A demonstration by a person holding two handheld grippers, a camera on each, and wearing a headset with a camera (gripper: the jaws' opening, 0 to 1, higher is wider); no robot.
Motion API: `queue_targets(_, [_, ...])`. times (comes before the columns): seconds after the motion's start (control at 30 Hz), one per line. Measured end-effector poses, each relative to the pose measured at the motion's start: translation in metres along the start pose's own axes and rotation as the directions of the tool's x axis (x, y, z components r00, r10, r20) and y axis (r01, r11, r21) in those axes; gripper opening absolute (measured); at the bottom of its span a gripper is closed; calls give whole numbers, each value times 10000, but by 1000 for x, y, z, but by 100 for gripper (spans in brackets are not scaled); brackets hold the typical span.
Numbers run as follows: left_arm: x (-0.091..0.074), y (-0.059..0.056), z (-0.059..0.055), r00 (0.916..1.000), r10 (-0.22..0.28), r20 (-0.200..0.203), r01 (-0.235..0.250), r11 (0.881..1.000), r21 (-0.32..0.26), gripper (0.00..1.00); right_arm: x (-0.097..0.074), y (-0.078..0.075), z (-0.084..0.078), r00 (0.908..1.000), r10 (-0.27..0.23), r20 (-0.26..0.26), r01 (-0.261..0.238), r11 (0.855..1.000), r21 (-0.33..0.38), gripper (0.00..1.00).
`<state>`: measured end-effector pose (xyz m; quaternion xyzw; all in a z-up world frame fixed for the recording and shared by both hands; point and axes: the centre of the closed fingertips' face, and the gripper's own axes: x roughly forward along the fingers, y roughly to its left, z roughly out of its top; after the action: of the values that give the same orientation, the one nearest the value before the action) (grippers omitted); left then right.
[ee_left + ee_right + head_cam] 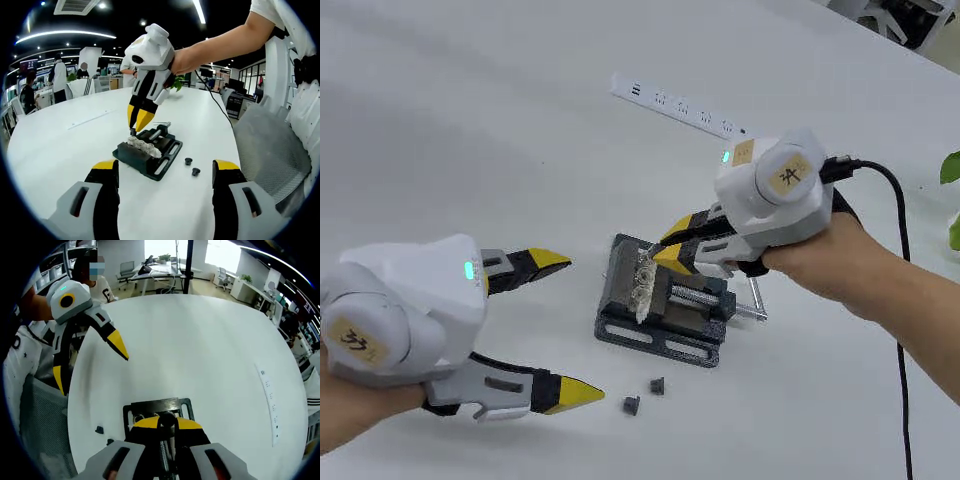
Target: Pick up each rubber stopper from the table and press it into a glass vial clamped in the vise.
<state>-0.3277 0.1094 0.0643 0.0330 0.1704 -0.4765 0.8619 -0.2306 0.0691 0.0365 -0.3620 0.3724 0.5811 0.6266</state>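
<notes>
The right tool (660,250) is clamped on a small dark rubber stopper (167,418), its yellow-tipped jaws almost together with the stopper pinched between their tips. In the left gripper view this tool points steeply down, and the stopper sits just above the end of the row of clear glass vials (645,285). Whether it touches a vial mouth cannot be told.

The vials stand upright, side by side, gripped between the jaws of the dark grey metal bench vise (660,305). The vise rests flat on the white round surface (470,120), with its screw handle sticking out on the side toward the right hand (820,260).

The left tool (573,326) hovers to the left of the vise, well apart from it. Its 2 jaws are spread wide and hold nothing.

2 loose dark rubber stoppers (645,395) lie on the surface just in front of the vise, near its front edge and close to each other without touching.

A long white power strip (685,107) lies on the surface beyond the vise, well apart from it.
</notes>
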Motion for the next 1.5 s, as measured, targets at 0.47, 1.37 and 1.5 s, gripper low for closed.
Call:
queue_targets(0.47, [2, -3, 0, 9999, -125, 112, 126, 9999, -93, 77, 5, 0, -1, 9992, 78, -388, -91, 9994, -326, 5])
queue_targets(1.37, [4, -2, -3, 9997, -191, 156, 194, 9996, -198, 74, 8, 1, -1, 9904, -499, -1290, 204, 9751, -2208, 5])
queue_targets(1.5, [4, -2, -5, 9997, -208, 131, 210, 9996, -196, 73, 8, 1, -1, 9885, -581, -1395, 232, 9705, -2398, 4])
